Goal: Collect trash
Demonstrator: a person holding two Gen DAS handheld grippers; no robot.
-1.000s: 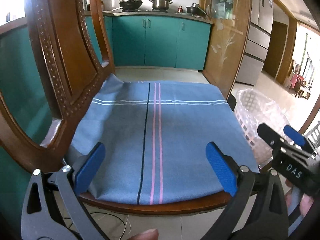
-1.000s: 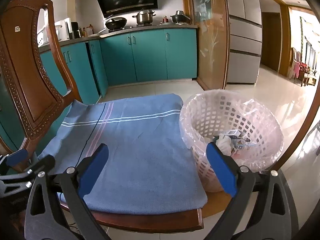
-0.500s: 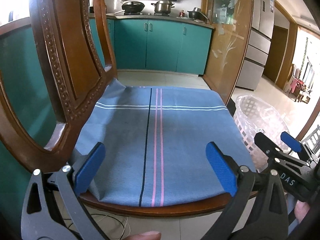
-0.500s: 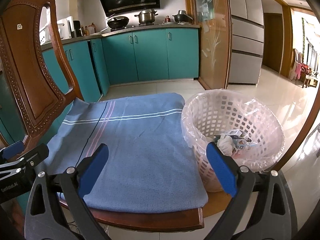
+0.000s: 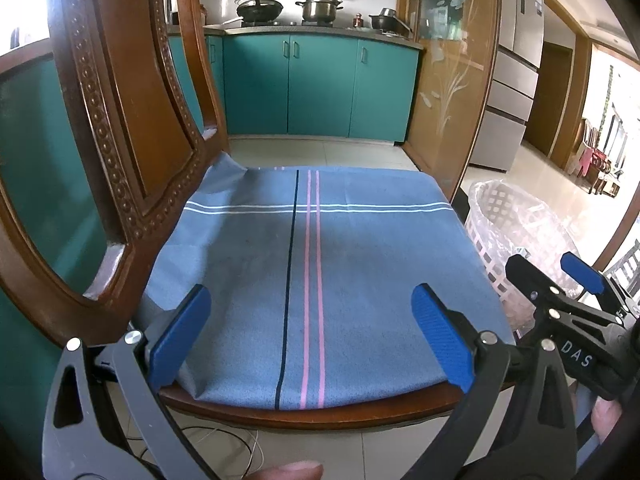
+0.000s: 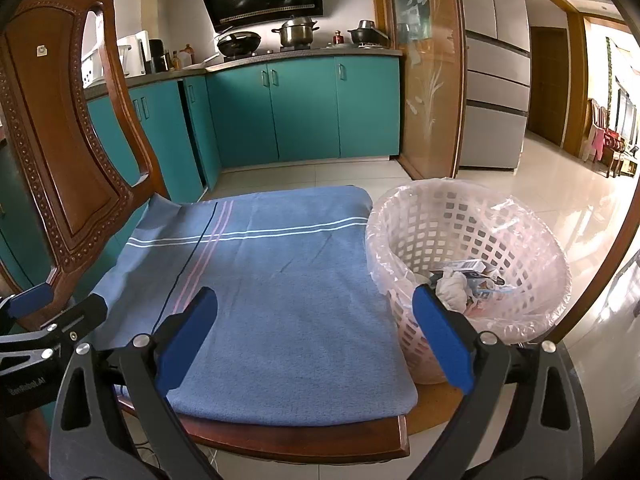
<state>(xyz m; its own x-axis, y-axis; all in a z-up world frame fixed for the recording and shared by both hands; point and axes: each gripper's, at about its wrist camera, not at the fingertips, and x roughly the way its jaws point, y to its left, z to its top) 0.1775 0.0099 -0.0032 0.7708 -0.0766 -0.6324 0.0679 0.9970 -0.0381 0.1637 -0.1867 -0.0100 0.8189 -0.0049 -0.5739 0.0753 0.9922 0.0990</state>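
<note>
Wooden chair (image 6: 60,128) with carved, beaded backrest, left of the tongs. Blue cloth (image 6: 280,288) with pink, black and white stripes covering the seat, directly ahead of the tongs. Teal cabinets (image 6: 304,108) along the far wall, bearing a wok (image 6: 239,41) and a steel pot (image 6: 296,31). Refrigerator (image 6: 496,68) far right; thin cable (image 5: 224,448) on the tiled floor below.

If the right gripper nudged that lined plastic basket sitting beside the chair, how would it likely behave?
The basket would probably slide or tip easily: its lattice walls look thin, and only a few pieces of trash lie inside, so it is likely light. The plastic liner draped loosely over its rim would likely crumple and shift. The glossy floor tiles suggest little grip underneath.
</note>
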